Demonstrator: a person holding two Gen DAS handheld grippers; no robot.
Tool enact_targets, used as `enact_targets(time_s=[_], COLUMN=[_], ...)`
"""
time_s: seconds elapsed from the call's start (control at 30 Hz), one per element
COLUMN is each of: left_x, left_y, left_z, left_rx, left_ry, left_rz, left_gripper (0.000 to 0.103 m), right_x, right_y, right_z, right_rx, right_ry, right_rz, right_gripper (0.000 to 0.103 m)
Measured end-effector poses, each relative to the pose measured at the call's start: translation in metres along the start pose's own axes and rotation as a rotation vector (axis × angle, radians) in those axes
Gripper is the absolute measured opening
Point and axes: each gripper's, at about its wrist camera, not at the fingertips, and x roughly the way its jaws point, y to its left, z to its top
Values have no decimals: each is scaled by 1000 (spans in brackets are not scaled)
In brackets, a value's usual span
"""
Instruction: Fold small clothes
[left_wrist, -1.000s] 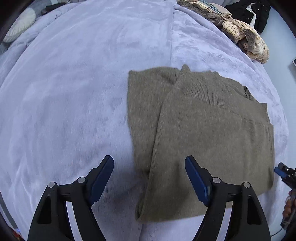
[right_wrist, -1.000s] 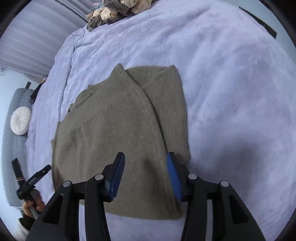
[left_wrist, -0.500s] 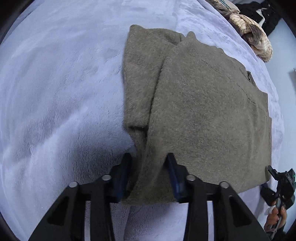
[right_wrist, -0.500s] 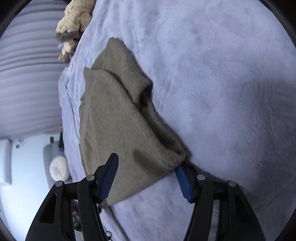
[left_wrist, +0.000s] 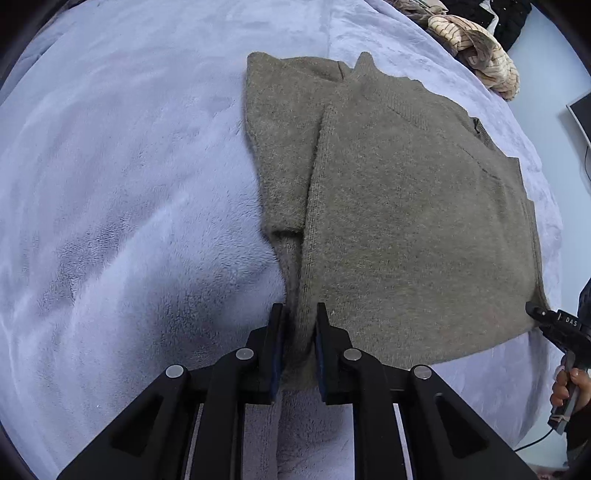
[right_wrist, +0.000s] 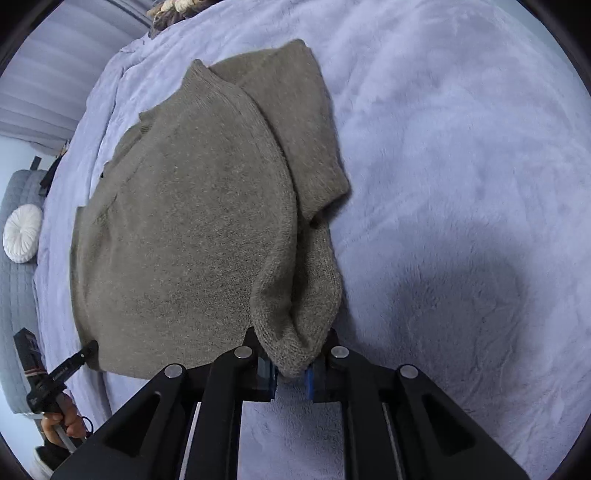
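Olive-brown sweater (left_wrist: 406, 221); lavender blanket (left_wrist: 129, 184); blue-padded black tongs (left_wrist: 298, 332).

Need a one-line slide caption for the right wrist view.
Right gripper pinches the near corner of the olive sweater lying on the lavender blanket.

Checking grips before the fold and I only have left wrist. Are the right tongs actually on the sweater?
Observer: Yes. The right tongs are shut on the sweater at its near hem corner.
Operator: Clean single edge?
Observer: No. The corner is bunched, curling over itself into a loop just above the pads.
Operator: Anything past the bed on that side?
Observer: A round white cushion on a grey quilted seat.
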Motion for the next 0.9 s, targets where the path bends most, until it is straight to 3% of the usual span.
enact_targets(time_s=[0.1,0.2,0.3,0.43,0.57,0.7,0.8,0.9], left_x=[-13,-32,-48,-58,-41,-6,20,23], left_y=[1,4,2,-15,-45,-49,-35,-22], left_z=[-4,1,19,61,101,120,116,114], left_rx=[45,51,49,51,65,19,-32,-86], left_ry=[7,-3,-58,-158,-204,-176,-131,-134], left_rz=[38,57,67,27,35,93,135,86], left_gripper=[21,21,21,21,21,21,21,21], right_x=[-10,-31,-59,-74,-61,-42,-20,-5], right_y=[-9,-13,-17,-4,29,51,58,44], right_z=[2,-7,-8,18,49,62,73,77], right_rx=[39,70,83,17,-80,-143,-163,-149], right_ry=[-6,-38,-116,-171,-181,-174,-153,-124], right_rz=[9,-68,-150,-117,-75,-66,-83,-105], right_gripper=[20,23,23,23,23,23,23,22])
